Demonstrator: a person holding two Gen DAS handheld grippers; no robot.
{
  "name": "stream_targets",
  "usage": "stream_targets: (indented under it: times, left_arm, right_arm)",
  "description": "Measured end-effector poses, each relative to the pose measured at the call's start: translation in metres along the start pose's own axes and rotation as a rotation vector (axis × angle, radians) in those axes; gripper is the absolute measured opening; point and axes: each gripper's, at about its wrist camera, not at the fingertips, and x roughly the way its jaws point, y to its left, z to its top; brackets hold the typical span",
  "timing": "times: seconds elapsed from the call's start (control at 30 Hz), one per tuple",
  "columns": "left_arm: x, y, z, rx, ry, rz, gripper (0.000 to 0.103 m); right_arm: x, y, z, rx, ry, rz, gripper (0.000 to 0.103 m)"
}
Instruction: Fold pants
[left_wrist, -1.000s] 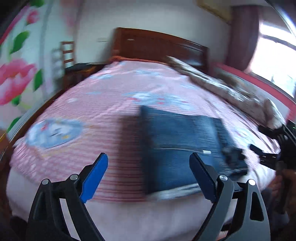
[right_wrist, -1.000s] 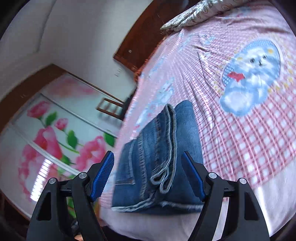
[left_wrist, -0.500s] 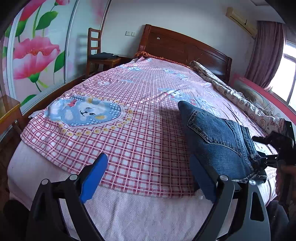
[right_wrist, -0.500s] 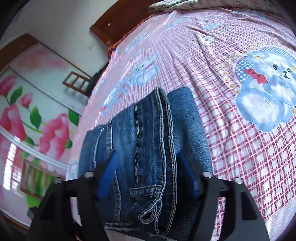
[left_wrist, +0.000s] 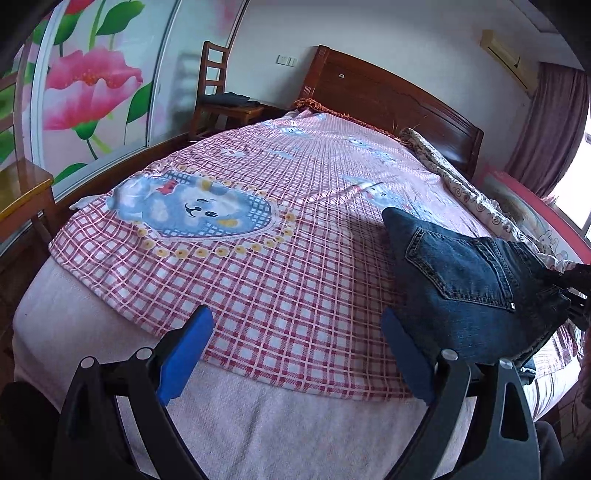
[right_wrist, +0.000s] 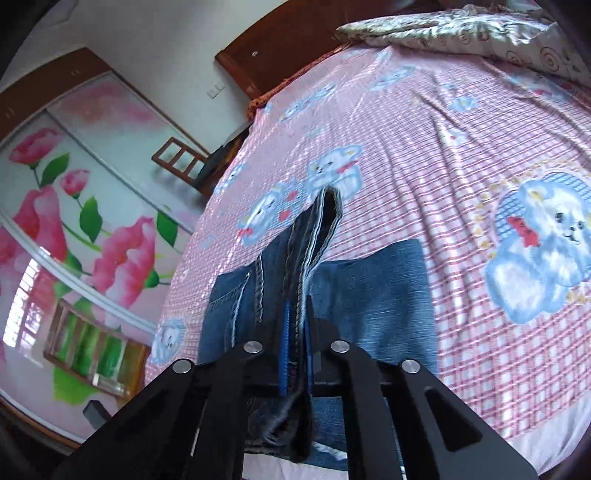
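Note:
The folded blue jeans (left_wrist: 469, 273) lie near the foot edge of the bed, at the right of the left wrist view, back pocket up. My left gripper (left_wrist: 295, 354) is open and empty, low over the bed's front edge, left of the jeans. My right gripper (right_wrist: 297, 343) is shut on the upper layer of the jeans (right_wrist: 288, 280), pinching the waistband seam and lifting it in a ridge above the flat lower layer (right_wrist: 388, 288). The right gripper also shows as a dark shape at the far right of the left wrist view (left_wrist: 576, 291).
The bed has a pink checked sheet (left_wrist: 280, 229) with blue bear prints over a white cover (left_wrist: 258, 417). A patterned quilt (left_wrist: 454, 177) lies along the right side. A wooden headboard (left_wrist: 388, 103), a chair (left_wrist: 221, 99) and a flowered wardrobe (left_wrist: 92, 81) stand behind.
My right gripper moved in over the jeans and closed on their upper layer, raising it. My left gripper swung left, away from the jeans, and stayed open.

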Motion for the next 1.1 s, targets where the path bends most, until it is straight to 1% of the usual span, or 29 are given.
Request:
stream_targets:
  times: [0.03,0.13,0.2,0.23,0.27,0.3,0.33,0.37,0.43,0.47,0.5,0.53,0.57,0.6,0.63,0.7,0.77,0.87,0.97,1.0,1.03,1.1]
  left_arm:
    - [0.000,-0.001,0.000,0.004,0.001,-0.001,0.092]
    - [0.001,-0.006,-0.002,0.026,0.005,-0.002,0.092]
    - [0.002,-0.009,-0.002,0.043,0.010,-0.002,0.092]
    - [0.002,-0.011,-0.003,0.055,0.010,0.004,0.092]
    - [0.002,-0.011,-0.003,0.058,0.011,0.008,0.092]
    - [0.002,-0.011,-0.004,0.058,0.012,0.009,0.092]
    - [0.002,-0.011,-0.004,0.056,0.015,0.009,0.092]
    - [0.003,-0.011,-0.004,0.056,0.018,0.011,0.092]
    - [0.005,-0.013,-0.005,0.063,0.024,0.011,0.092]
    - [0.004,-0.015,-0.006,0.070,0.025,0.010,0.092]
    - [0.003,-0.017,-0.006,0.079,0.021,0.009,0.092]
    - [0.002,-0.018,-0.006,0.084,0.018,0.008,0.092]
    - [0.001,-0.019,-0.005,0.091,0.011,0.007,0.092]
    - [0.000,-0.019,-0.005,0.095,0.007,0.008,0.092]
    - [-0.001,-0.019,-0.005,0.096,0.005,0.009,0.092]
    - [0.000,-0.017,-0.005,0.085,0.009,0.009,0.092]
    - [0.001,-0.014,-0.005,0.066,0.015,0.010,0.092]
    - [0.003,-0.010,-0.004,0.046,0.019,0.008,0.092]
    - [0.002,-0.010,-0.004,0.049,0.016,0.007,0.092]
    - [0.002,-0.010,-0.004,0.050,0.016,0.007,0.092]
    - [0.002,-0.010,-0.004,0.049,0.019,0.007,0.093]
    - [0.004,-0.010,-0.004,0.047,0.025,0.009,0.093]
  right_arm:
    - [-0.001,-0.007,-0.001,0.017,-0.004,-0.005,0.003]
    - [0.003,-0.045,-0.017,0.075,0.017,-0.091,0.002]
    - [0.008,-0.070,-0.033,0.151,0.044,-0.107,0.002]
    - [0.004,-0.075,-0.039,0.185,0.021,-0.079,0.002]
    - [-0.002,-0.078,-0.042,0.222,-0.019,0.019,0.002]
    - [-0.006,-0.077,-0.043,0.235,-0.045,0.044,0.002]
    - [-0.008,-0.073,-0.041,0.218,-0.049,0.047,0.002]
    - [-0.006,-0.065,-0.036,0.176,-0.035,0.051,0.002]
    - [0.001,-0.051,-0.029,0.110,-0.006,0.012,0.002]
    - [0.008,-0.048,-0.025,0.093,0.023,0.006,0.002]
    - [0.017,-0.047,-0.023,0.088,0.053,-0.024,0.004]
    - [0.022,-0.046,-0.023,0.078,0.067,-0.053,0.006]
    - [0.028,-0.047,-0.022,0.066,0.075,-0.067,0.015]
    - [0.030,-0.047,-0.022,0.064,0.074,-0.087,0.033]
    - [0.032,-0.048,-0.022,0.060,0.073,-0.115,0.042]
    - [0.034,-0.045,-0.021,0.044,0.071,-0.110,0.042]
    - [0.037,-0.042,-0.025,0.010,0.088,-0.137,0.042]
    - [0.043,-0.043,-0.029,0.011,0.110,-0.143,0.042]
    - [0.048,-0.038,-0.033,0.004,0.129,-0.104,0.041]
    - [0.050,-0.035,-0.034,-0.019,0.136,-0.107,0.028]
    - [0.052,-0.031,-0.035,-0.035,0.148,-0.092,0.016]
    - [0.050,-0.026,-0.035,-0.037,0.144,-0.079,0.012]
